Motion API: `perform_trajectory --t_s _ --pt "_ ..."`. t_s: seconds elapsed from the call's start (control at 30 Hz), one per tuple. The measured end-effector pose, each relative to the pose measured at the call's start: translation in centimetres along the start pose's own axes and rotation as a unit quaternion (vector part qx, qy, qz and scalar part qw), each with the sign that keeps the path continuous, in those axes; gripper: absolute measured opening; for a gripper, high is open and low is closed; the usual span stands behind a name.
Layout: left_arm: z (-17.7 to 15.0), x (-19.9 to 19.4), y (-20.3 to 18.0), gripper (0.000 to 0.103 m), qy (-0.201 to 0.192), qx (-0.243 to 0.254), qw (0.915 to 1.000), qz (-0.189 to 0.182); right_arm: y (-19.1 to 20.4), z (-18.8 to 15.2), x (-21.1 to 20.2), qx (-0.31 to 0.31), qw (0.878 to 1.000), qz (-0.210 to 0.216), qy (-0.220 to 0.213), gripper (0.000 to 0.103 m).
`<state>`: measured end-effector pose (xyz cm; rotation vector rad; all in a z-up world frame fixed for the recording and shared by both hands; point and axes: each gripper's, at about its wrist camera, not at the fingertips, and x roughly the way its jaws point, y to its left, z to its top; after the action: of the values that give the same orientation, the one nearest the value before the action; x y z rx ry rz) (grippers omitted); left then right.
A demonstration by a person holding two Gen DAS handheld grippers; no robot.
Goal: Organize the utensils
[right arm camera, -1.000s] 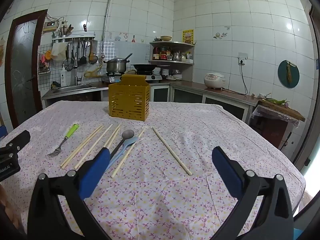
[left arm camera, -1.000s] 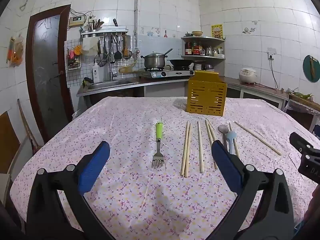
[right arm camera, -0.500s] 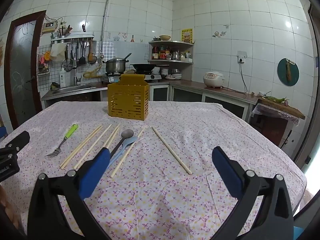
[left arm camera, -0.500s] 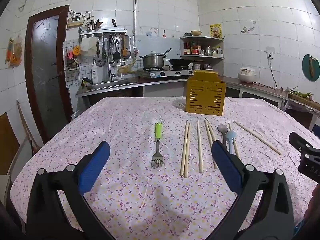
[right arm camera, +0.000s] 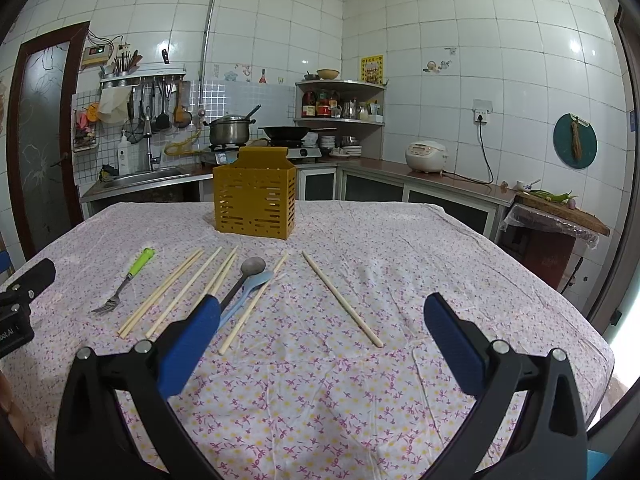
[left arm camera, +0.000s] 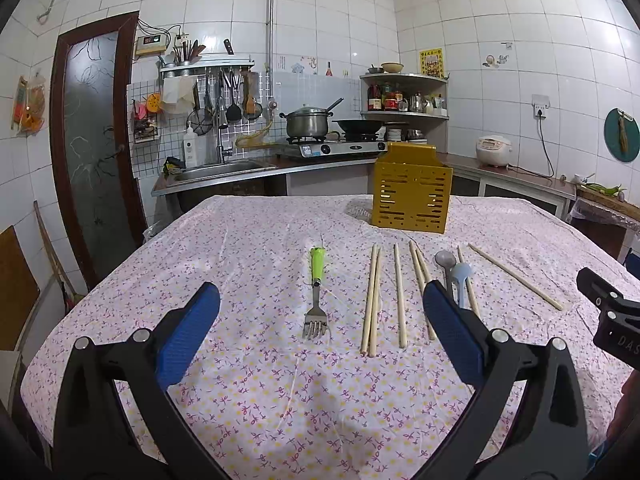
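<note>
A yellow slotted utensil holder [left arm camera: 412,188] [right arm camera: 255,196] stands upright at the far side of the table. In front of it lie a green-handled fork [left arm camera: 317,292] [right arm camera: 127,280], several wooden chopsticks [left arm camera: 372,300] [right arm camera: 176,288], a grey spoon [left arm camera: 444,260] [right arm camera: 250,270] and a light blue spoon [left arm camera: 462,276] [right arm camera: 250,290]. One chopstick [right arm camera: 340,298] lies apart to the right. My left gripper [left arm camera: 320,328] hovers open just short of the fork's tines. My right gripper [right arm camera: 320,332] hovers open near the lone chopstick. Neither holds anything.
The table carries a pink floral cloth [left arm camera: 256,248]. Behind it run a counter with a sink [left arm camera: 216,170], a stove with a pot [left arm camera: 308,122] and a rice cooker [right arm camera: 426,156]. A door [left arm camera: 96,140] stands at the left.
Both grippers stay open and nearly still; the views have shifted only slightly. The utensils have not moved.
</note>
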<state>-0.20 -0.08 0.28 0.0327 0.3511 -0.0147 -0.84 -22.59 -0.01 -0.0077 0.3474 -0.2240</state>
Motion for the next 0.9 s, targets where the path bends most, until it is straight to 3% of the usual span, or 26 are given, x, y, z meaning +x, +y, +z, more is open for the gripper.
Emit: perform_trajectory --t_s 0.9 --pt "0.03 0.55 0.32 0.098 -0.002 -0.001 1.0000 -0.005 -0.29 0.41 0.64 0.007 1.000 -0.005 0.002 0.099"
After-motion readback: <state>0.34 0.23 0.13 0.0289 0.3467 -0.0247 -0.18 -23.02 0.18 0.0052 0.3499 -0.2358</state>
